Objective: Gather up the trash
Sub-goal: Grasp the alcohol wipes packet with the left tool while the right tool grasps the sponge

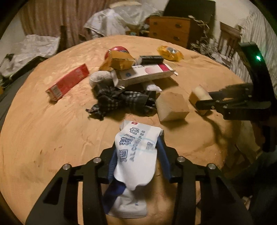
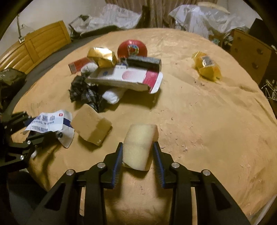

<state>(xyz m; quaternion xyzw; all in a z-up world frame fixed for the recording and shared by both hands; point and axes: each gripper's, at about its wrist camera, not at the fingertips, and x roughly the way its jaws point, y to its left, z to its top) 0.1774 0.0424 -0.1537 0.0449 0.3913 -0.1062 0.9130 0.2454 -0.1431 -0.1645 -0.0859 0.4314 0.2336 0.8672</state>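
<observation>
Tan fleece blanket [image 1: 52,135] covers the bed I work over, creased and flecked with crumbs. Curtains [image 2: 155,12] hang at the far side, crumpled plastic sheeting [image 2: 117,15] is heaped along that edge, and a wooden dresser [image 1: 169,31] stands past the bed.

My left tongs [image 1: 138,155] are clamped on a white alcohol-wipes packet [image 1: 136,152], which sags out behind the fingers. My right tongs [image 2: 137,154] pinch a pale foam block [image 2: 140,145].

Between the two sits a small cardboard box [image 2: 91,128]. Beyond it is the main heap: checked cloth [image 1: 119,100], a white-and-pink carton [image 1: 147,72], a gold foil box [image 1: 121,60], a black bar [image 1: 150,59] and a red ball [image 2: 132,47]. A red carton [image 1: 67,82] and a yellow wrapper [image 2: 206,66] lie apart from the heap.
</observation>
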